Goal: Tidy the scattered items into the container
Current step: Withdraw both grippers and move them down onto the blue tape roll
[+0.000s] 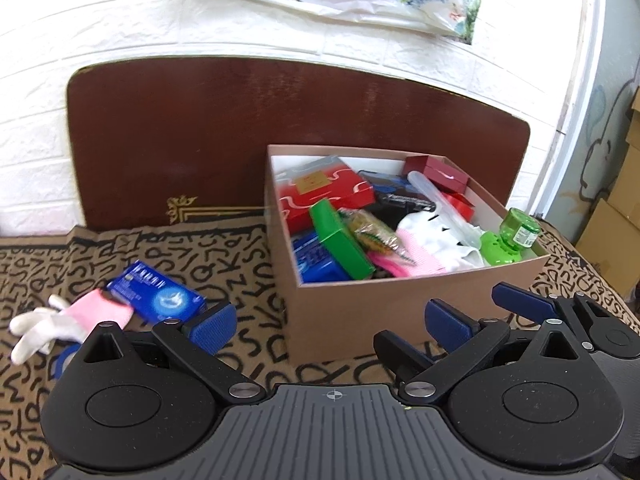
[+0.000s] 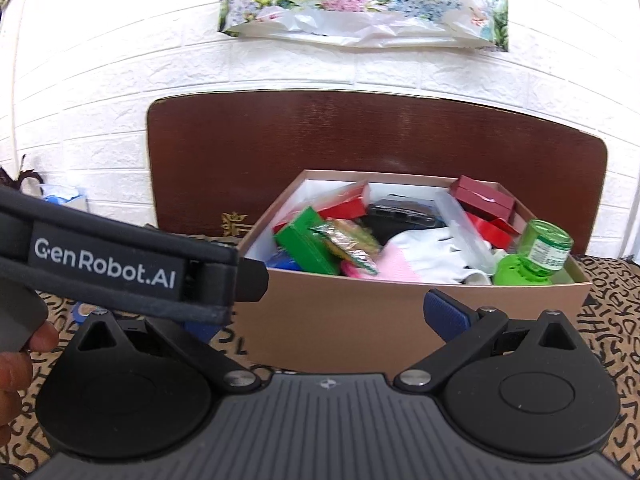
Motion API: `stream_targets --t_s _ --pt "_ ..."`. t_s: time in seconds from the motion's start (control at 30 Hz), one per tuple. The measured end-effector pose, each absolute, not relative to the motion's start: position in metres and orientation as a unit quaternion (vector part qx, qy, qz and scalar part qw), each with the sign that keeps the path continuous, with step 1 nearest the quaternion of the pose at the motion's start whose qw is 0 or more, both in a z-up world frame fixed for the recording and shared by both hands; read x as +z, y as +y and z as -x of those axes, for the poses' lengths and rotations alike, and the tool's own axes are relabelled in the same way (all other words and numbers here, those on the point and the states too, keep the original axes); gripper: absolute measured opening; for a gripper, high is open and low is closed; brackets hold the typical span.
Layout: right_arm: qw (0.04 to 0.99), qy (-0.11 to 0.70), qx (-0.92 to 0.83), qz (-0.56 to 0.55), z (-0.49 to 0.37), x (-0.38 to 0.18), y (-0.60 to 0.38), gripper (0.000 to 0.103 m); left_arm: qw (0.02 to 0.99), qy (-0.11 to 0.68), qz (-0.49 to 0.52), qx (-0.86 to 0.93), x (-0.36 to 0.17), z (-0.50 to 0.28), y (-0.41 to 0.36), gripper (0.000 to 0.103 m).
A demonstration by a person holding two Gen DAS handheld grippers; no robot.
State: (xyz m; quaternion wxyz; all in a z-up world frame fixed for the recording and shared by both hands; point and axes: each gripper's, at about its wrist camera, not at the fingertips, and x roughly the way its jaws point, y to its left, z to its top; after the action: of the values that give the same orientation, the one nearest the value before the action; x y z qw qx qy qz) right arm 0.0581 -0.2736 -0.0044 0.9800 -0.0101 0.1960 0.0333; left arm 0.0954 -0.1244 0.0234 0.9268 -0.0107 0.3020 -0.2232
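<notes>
A brown cardboard box [image 1: 360,312] [image 2: 360,312] stands on the letter-print cloth, filled with several items, among them a green bottle [image 1: 516,232] [image 2: 540,248] at its right corner. Left of it on the cloth lie a blue carton [image 1: 160,296], a pink-and-white glove [image 1: 60,324] and a blue tape roll [image 1: 62,360]. My left gripper [image 1: 332,324] is open and holds nothing, in front of the box's near wall. My right gripper [image 2: 324,324] is open too, facing the same wall; its blue pad [image 1: 520,300] shows beside the left gripper.
A dark brown board [image 1: 200,140] leans on the white brick wall behind the box. A floral plastic bag [image 2: 360,0] hangs above. Stacked cardboard cartons [image 1: 620,208] stand at far right. The left gripper's strap [image 2: 112,264] and a person's hand [image 2: 16,364] cover my right view's left side.
</notes>
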Motion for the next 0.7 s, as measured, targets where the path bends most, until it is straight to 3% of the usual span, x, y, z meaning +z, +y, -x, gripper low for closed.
stream_targets --t_s 0.7 --pt "0.942 0.237 0.221 0.083 -0.066 -0.047 -0.151 0.101 0.927 0.339 0.107 -0.118 -0.027 -0.087 0.045 0.1"
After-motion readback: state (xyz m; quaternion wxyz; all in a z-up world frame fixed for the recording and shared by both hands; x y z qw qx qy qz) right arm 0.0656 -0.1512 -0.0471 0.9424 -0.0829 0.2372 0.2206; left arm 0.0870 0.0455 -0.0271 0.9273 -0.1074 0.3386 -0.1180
